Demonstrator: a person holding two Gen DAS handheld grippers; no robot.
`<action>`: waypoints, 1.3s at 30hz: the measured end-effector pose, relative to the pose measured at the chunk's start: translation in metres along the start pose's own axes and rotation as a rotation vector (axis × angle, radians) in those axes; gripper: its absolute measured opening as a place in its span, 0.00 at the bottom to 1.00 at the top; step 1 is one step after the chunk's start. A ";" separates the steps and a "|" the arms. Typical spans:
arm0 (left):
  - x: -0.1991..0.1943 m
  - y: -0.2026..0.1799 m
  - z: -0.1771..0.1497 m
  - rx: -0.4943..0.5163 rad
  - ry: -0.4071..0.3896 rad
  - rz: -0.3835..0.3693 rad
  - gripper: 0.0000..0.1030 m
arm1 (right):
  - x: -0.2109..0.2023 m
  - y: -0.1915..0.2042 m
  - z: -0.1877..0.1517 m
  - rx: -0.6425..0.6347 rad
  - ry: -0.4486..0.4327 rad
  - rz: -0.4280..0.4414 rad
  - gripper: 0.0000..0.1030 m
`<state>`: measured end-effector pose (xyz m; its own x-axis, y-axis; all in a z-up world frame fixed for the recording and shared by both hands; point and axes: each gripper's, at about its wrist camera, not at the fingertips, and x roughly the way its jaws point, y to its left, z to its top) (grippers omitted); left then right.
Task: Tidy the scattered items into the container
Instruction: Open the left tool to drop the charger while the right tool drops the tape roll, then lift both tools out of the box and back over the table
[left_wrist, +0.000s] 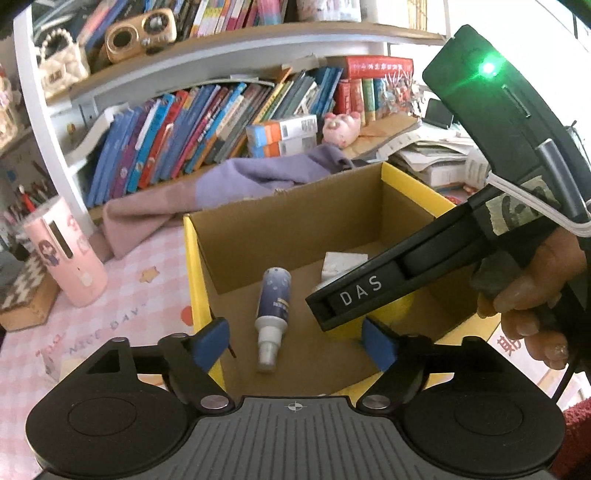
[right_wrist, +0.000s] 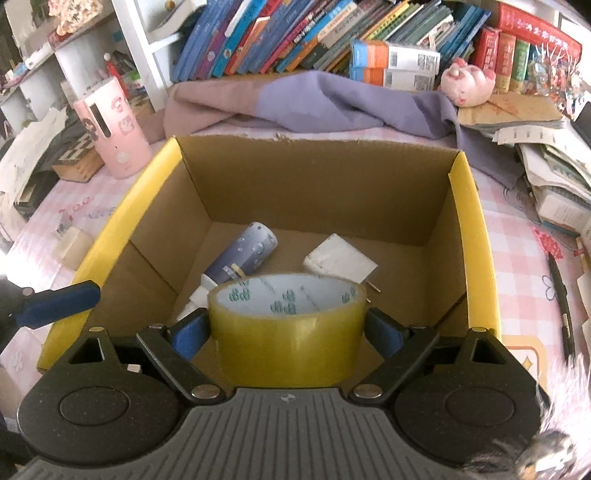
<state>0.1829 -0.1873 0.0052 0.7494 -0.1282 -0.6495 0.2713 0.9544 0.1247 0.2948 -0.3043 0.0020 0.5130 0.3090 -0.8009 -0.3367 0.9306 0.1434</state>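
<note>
My right gripper (right_wrist: 288, 332) is clamped on the tape roll (right_wrist: 288, 332), its blue pads (right_wrist: 190, 334) pressed against the roll's two sides. I hold the roll upright over the near part of the box (right_wrist: 469, 206), its open core facing up. From my left wrist view only a yellow sliver of the tape (left_wrist: 400, 308) shows under the right gripper (left_wrist: 354, 295), which crosses the box's right side.

My left gripper (left_wrist: 295, 341) stands wide open with nothing between its pads (left_wrist: 212, 341), hovering over the near edge of the box (left_wrist: 192, 266). One of its blue fingers (right_wrist: 55, 301) shows at the left rim in the right wrist view.

Inside the box, a spray bottle (right_wrist: 240, 256) lies on its side on the floor, left of centre, its white nozzle toward the near wall. A small white packet (right_wrist: 340, 260) lies beside it toward the right, close to the far wall. In the left view the bottle (left_wrist: 273, 306) and packet (left_wrist: 341, 264) lie apart.

The box sits on a pink checked cloth (right_wrist: 517, 229). A pink cup (right_wrist: 114, 125) stands off the box's far left corner, and a pen (right_wrist: 561, 306) lies off its right side.
</note>
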 end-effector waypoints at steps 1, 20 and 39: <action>-0.003 0.000 -0.001 -0.004 -0.010 0.004 0.82 | -0.004 0.002 -0.001 -0.005 -0.019 -0.001 0.87; -0.057 0.031 -0.024 -0.073 -0.165 0.013 0.85 | -0.076 0.032 -0.034 0.000 -0.346 -0.124 0.88; -0.117 0.084 -0.073 -0.035 -0.223 -0.095 0.85 | -0.129 0.111 -0.096 0.115 -0.507 -0.329 0.88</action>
<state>0.0739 -0.0720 0.0370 0.8374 -0.2706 -0.4748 0.3290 0.9434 0.0425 0.1152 -0.2599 0.0652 0.8969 0.0301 -0.4412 -0.0238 0.9995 0.0198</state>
